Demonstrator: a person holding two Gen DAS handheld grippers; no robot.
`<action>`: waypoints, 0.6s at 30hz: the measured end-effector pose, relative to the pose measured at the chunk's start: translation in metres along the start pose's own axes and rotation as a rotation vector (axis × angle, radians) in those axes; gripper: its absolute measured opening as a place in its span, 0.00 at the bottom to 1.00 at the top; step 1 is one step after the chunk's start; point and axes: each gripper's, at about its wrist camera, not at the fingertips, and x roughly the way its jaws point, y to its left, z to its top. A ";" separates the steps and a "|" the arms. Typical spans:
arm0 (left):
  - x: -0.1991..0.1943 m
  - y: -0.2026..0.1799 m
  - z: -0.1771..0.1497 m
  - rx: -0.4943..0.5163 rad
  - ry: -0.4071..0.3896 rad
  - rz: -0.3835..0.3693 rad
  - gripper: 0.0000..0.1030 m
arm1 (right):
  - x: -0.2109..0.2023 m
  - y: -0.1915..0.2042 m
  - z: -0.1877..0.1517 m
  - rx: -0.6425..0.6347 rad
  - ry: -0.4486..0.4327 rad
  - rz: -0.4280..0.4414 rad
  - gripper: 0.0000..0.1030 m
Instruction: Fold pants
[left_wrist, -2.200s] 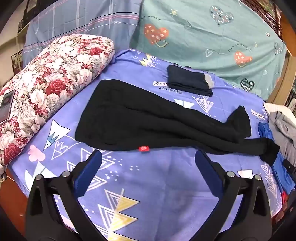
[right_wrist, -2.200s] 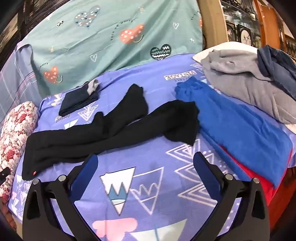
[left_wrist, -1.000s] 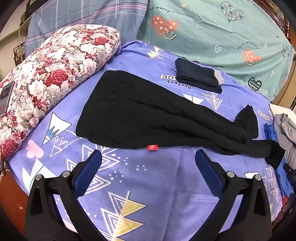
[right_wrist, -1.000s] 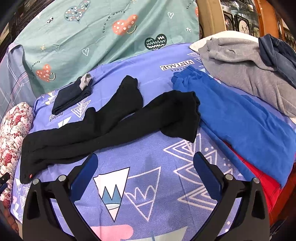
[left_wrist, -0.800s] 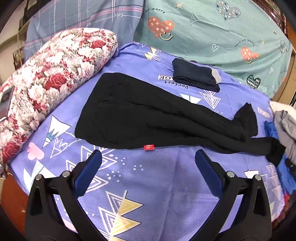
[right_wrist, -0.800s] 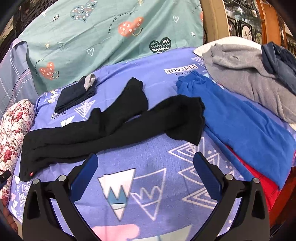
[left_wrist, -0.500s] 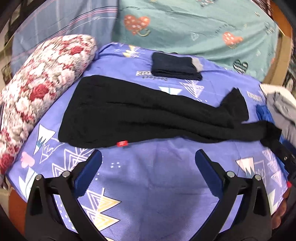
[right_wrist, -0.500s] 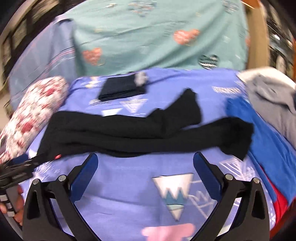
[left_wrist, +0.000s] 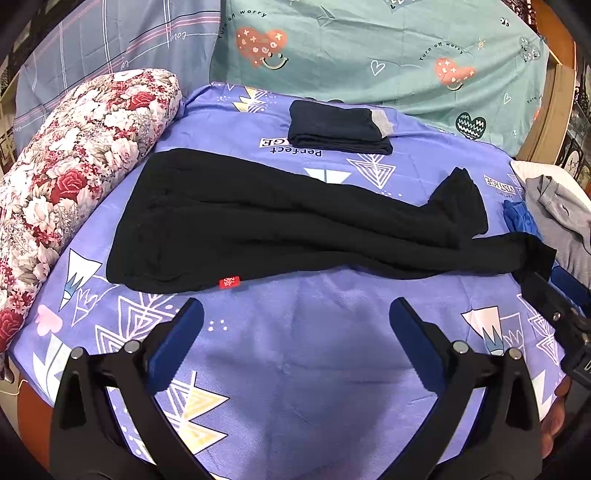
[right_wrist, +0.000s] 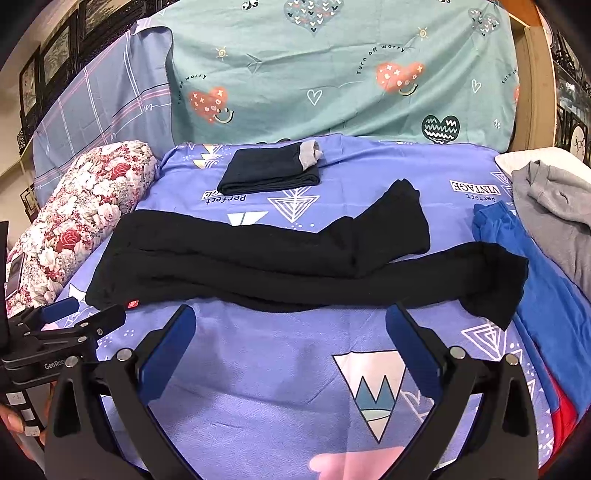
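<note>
While both tools hover short of the cloth, nothing is gripped: the left gripper (left_wrist: 295, 325) has its blue pads spread wide w/ only bedsheet (left_wrist: 314, 350) between them, and the right gripper (right_wrist: 290, 328) is spread the same way, empty. Prob. held back like this to line up a grab on each end of the garment.

Landmark = the black pants (right_wrist: 280, 266), laid lengthwise across the sheet just beyond both sets of pads. The left tool sits near the waist end, close to the small red tag (left_wrist: 229, 283) on the near hem; the right tool faces the leg end, so each hand covers one end. The two legs don't overlap: the near leg runs straight, the far leg (right_wrist: 399, 218) kinks away toward the back, so I'd judge it needs squaring onto the near leg before any fold.

Right of the pants' cuffs, touching or nearly so, lies a blue garment (right_wrist: 535, 280), w/ a grey garment (right_wrist: 554, 206) beyond it; likely the waiting pile. Left of the waist end sits a floral pillow (left_wrist: 66, 166). Beyond the pants, apart from them, a folded dark item (right_wrist: 269, 173) rests near the teal heart-print sheet (right_wrist: 332, 74), seemingly the done stack.
</note>
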 end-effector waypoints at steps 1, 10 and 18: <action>-0.001 -0.001 0.000 0.002 -0.001 -0.001 0.98 | 0.000 0.001 -0.001 -0.002 0.003 0.001 0.99; -0.001 -0.002 0.000 -0.002 0.000 -0.002 0.98 | 0.001 -0.001 -0.002 0.006 0.009 0.006 0.99; -0.001 -0.001 0.000 -0.005 0.001 -0.007 0.98 | 0.004 -0.002 -0.004 0.010 0.018 0.005 0.99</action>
